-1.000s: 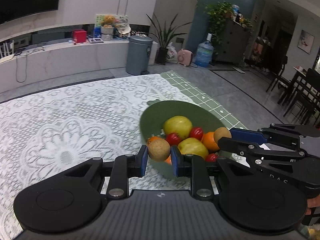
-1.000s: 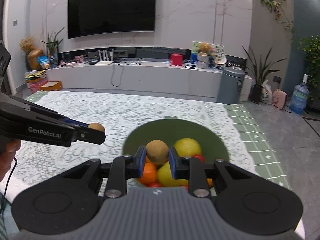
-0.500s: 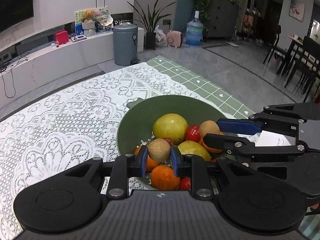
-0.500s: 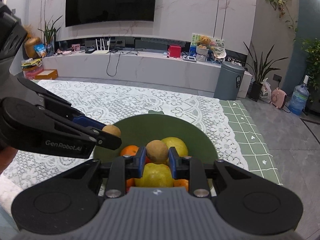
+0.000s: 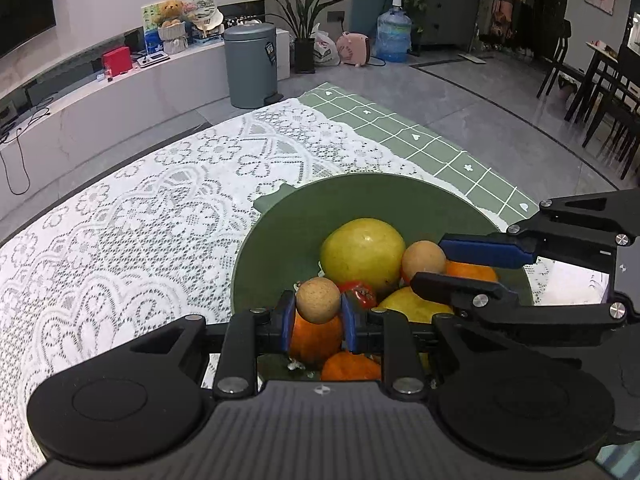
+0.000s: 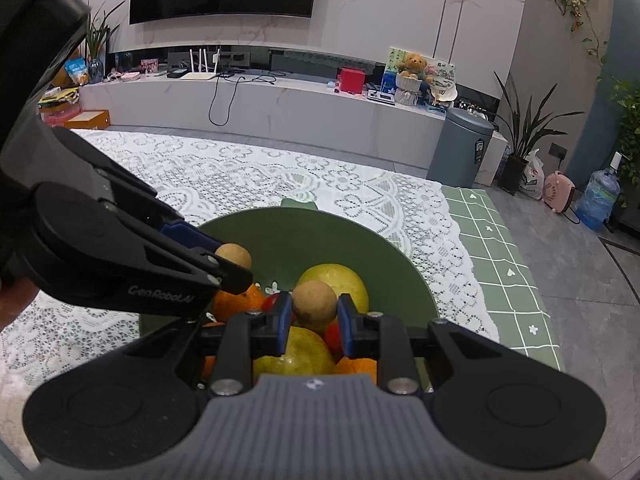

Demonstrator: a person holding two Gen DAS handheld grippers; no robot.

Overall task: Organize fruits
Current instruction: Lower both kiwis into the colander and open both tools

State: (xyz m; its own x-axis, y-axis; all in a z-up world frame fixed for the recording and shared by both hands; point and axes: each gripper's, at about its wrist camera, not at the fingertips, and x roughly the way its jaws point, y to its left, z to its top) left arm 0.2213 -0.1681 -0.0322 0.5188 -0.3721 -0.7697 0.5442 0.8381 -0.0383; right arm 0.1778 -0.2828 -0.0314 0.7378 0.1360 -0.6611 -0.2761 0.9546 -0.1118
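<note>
A green bowl (image 5: 280,248) (image 6: 384,256) on the lace tablecloth holds yellow-green fruits (image 5: 362,252), oranges (image 5: 314,338) and small red fruits (image 5: 360,294). My left gripper (image 5: 318,312) is shut on a small round brown fruit (image 5: 318,299) above the bowl's near side. My right gripper (image 6: 314,316) is shut on a second brown fruit (image 6: 314,306) over the fruit pile. In the left wrist view the right gripper (image 5: 430,264) comes in from the right with its fruit (image 5: 423,261). In the right wrist view the left gripper (image 6: 230,264) enters from the left with its fruit (image 6: 234,255).
The white lace tablecloth (image 5: 140,216) stretches left and beyond the bowl, with a green checked cloth (image 6: 508,264) at its right edge. Beyond the table stand a grey bin (image 5: 250,66), a white TV bench (image 6: 260,108) and dark chairs (image 5: 600,92).
Both grippers have moved forward and down over the bowl, each still holding its brown fruit. The bowl and its fruit now look larger and closer in both views.
</note>
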